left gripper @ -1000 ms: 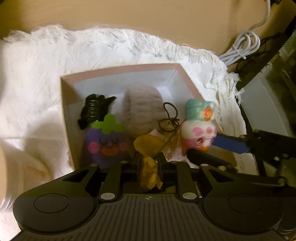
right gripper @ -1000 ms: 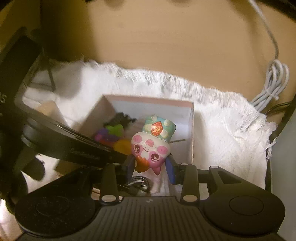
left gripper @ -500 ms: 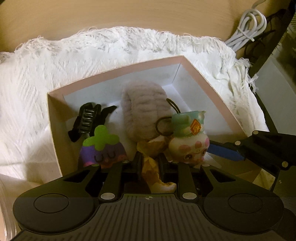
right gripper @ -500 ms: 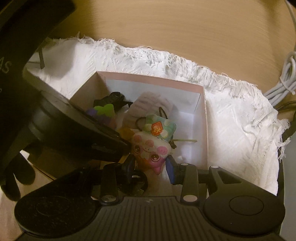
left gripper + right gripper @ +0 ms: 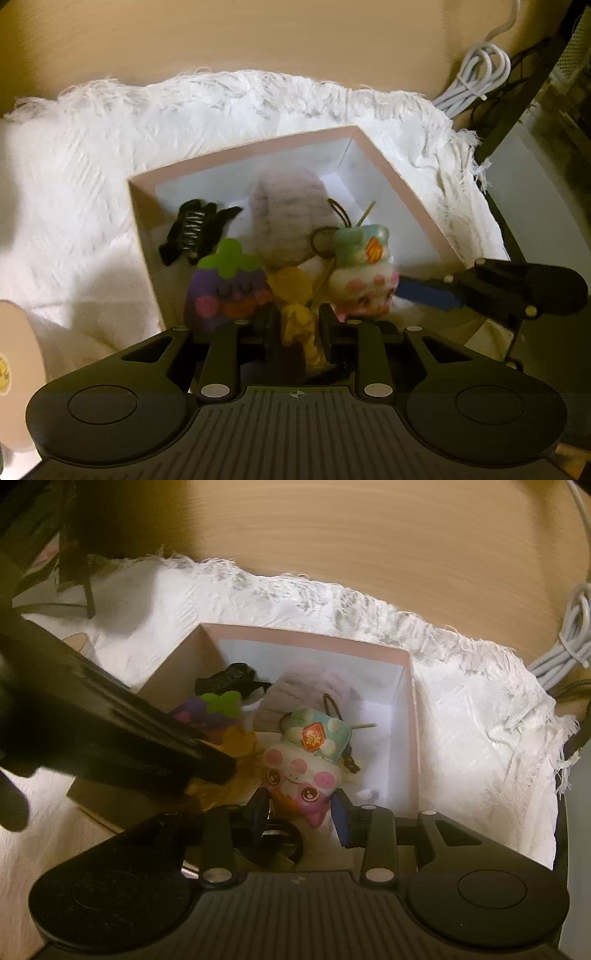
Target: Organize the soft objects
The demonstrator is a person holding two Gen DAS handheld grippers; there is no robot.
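Observation:
A pink-rimmed white box [image 5: 391,162] [image 5: 406,686] sits on a white fringed cloth [image 5: 92,166]. Inside lie a fuzzy grey scrunchie [image 5: 288,218], a black hair claw [image 5: 192,229] and a purple eggplant plush [image 5: 225,284] [image 5: 210,709]. My left gripper [image 5: 297,325] is shut on a yellow soft toy [image 5: 295,295] at the box's near edge. My right gripper [image 5: 301,812] is shut on a pink-and-white pig toy with a teal hat [image 5: 306,760] [image 5: 362,273], held over the box's near side.
The cloth [image 5: 480,701] lies on a wooden table [image 5: 351,535]. A coil of white cable [image 5: 476,77] lies at the far right with dark cables beside it. A small white bit [image 5: 365,794] lies on the box floor.
Both grippers have drawn back slightly from the box with their toys still held. The box looks a little farther and the views are blurred by motion.

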